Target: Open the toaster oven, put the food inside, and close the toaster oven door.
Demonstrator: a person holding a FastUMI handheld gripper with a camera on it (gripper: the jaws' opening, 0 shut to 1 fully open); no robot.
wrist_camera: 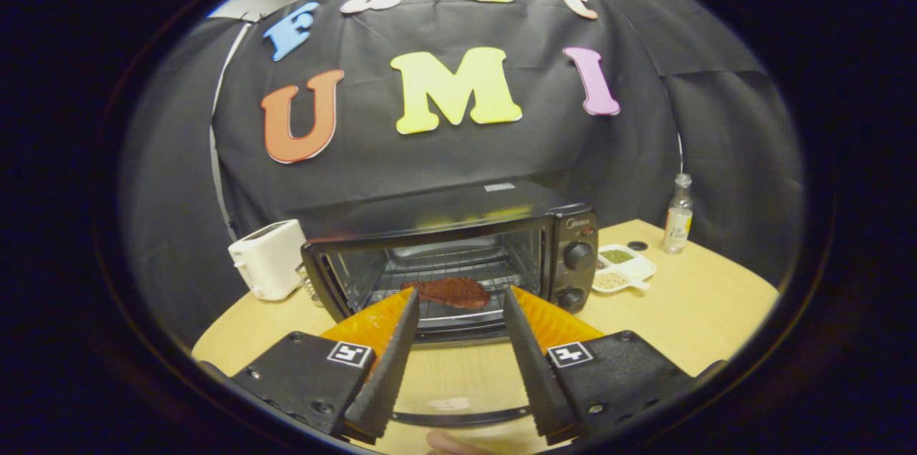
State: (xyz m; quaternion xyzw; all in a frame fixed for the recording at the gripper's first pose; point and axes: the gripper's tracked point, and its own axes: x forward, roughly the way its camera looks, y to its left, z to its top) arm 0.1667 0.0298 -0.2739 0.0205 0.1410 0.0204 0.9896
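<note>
We have the gripper [461, 297] with its fingers spread apart and nothing between them, pointed at the toaster oven [458, 254], which stands on the wooden table [688, 312] with its door [462, 369] dropped flat toward us. The food [453, 291], a flat reddish-brown slab, already lies on the wire rack [444, 276] inside, just beyond the fingertips. It looks light and somewhat floppy (a prop, we would guess), so it needs no more handling if it sits far enough in. What is left, as we judge it, is the door: rigid, hinged at the bottom, glass in a metal frame, best taken at its front lip or handle, which lies low between the fingers, and swung upward. Room is fair: a white toaster [269, 258] sits just to the oven's left, a seasoning tray [625, 267] close on its right, and a small bottle [678, 215] farther back, well apart from our path.
</note>
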